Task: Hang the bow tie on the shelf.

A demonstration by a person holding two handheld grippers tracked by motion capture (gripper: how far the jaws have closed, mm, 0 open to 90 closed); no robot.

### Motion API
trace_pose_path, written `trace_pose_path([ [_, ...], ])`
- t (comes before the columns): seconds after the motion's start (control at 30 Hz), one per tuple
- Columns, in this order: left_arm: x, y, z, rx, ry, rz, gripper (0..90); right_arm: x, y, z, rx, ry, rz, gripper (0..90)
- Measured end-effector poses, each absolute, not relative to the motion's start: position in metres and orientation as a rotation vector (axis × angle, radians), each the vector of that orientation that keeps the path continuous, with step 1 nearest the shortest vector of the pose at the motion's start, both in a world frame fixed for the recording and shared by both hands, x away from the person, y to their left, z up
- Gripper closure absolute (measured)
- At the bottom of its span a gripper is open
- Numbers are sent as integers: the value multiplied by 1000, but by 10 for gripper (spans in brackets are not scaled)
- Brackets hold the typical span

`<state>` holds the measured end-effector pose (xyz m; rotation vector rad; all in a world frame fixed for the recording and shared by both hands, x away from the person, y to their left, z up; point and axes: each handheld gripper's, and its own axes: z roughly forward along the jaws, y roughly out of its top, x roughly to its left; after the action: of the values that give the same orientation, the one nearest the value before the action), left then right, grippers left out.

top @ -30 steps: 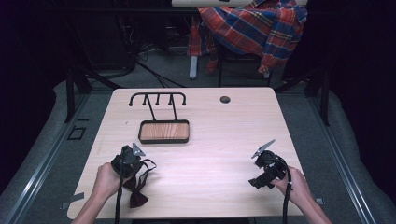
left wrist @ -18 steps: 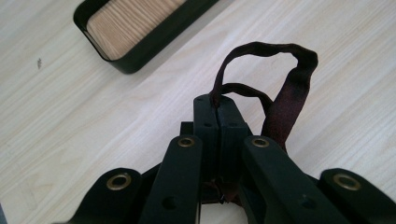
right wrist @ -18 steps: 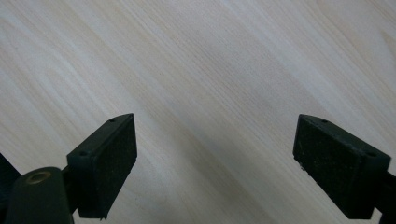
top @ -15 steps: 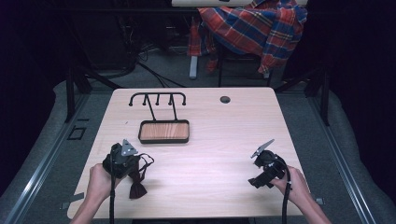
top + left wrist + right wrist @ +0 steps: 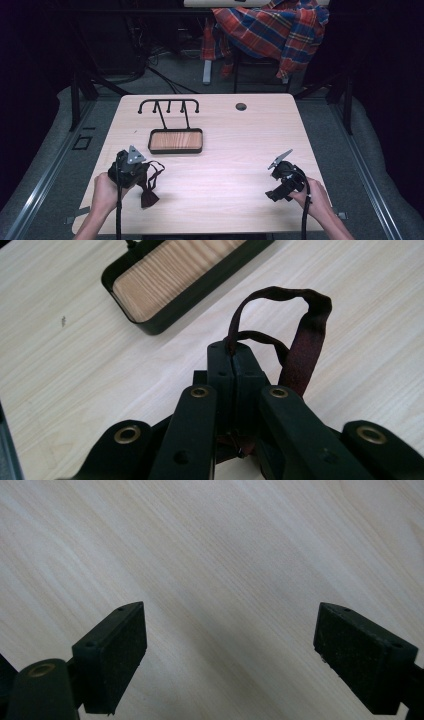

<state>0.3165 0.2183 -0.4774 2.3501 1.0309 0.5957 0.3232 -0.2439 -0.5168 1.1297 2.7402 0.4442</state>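
Left gripper view: the left gripper [image 5: 233, 352] is clamped shut on the strap of a dark red bow tie [image 5: 305, 340] — soft, light, limp — best pinched at its strap, lifted near the tray [image 5: 185, 285]. The right gripper [image 5: 230, 655] is held wide open, empty.

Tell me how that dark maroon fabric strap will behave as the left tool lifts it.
The dark maroon fabric strap is probably floppy: it loops and droops from the shut left tool. It looks light, hanging in thin folds above the pale wooden table. It may swing, since its bow-like end dangles free.
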Motion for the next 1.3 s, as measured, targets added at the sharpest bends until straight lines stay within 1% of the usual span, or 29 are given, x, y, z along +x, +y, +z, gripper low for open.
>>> trace_pose_path([
  [0.63, 332, 229, -460, 2304, 1063, 630, 887, 323, -245, -517, 1117, 2737, 403, 137],
  [0.97, 343, 237, -442, 2237, 1105, 649, 887, 322, -244, -519, 1128, 2734, 430, 137],
  [1.13, 348, 236, -439, 2230, 1115, 659, 887, 323, -241, -518, 1089, 2748, 372, 137],
  [1.17, 351, 236, -438, 2229, 1119, 658, 887, 322, -242, -520, 1122, 2744, 423, 138],
  [1.23, 354, 237, -438, 2218, 1129, 659, 888, 323, -243, -519, 1103, 2745, 375, 138],
  [1.3, 355, 238, -437, 2220, 1137, 660, 888, 323, -245, -520, 1125, 2743, 414, 139],
])
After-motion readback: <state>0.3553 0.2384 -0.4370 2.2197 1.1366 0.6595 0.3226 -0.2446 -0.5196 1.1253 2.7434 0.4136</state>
